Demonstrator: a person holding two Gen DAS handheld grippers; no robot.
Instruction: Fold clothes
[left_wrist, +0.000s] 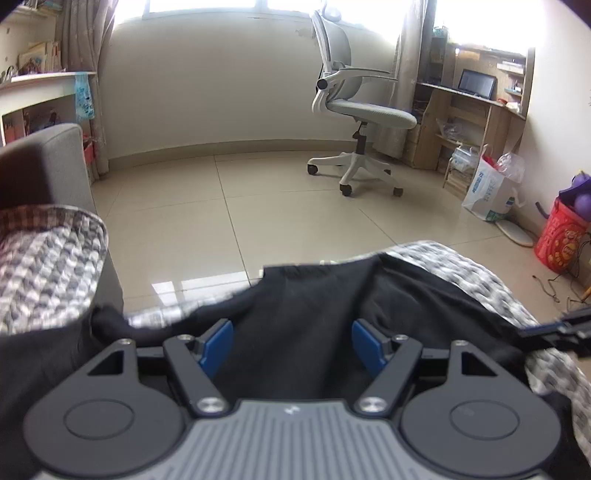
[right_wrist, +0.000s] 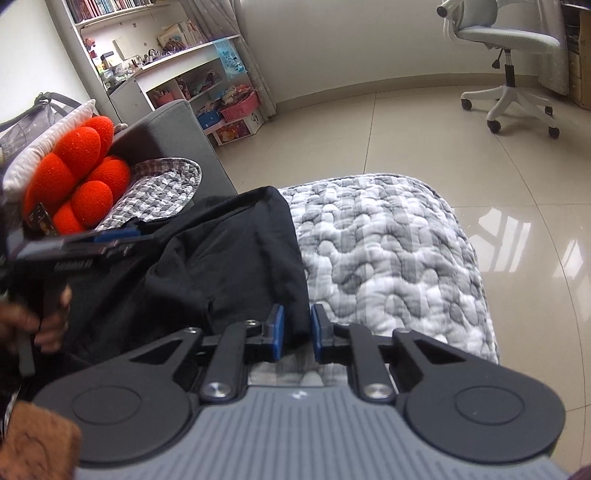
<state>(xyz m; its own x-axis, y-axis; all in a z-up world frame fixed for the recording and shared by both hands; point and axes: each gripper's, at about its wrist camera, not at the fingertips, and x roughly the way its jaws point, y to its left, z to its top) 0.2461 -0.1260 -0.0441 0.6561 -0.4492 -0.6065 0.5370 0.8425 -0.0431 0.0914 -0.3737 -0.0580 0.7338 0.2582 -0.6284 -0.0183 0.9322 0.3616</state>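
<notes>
Right now my left gripper (left_wrist: 291, 341) has its blue jaws wide apart over the black garment (right_wrist: 229, 254), holding nothing. That cloth lies on the grey-and-white quilt (right_wrist: 388, 258), beside a red cushion (right_wrist: 77, 181). My right gripper (right_wrist: 297, 328) is nearly closed, with the cloth's edge between its jaws.

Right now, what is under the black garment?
The black garment lies on a grey-and-white quilted cover, which shows bare to its right and past its far edge. What lies beneath the garment's middle and left part is covered, so I cannot tell.
</notes>
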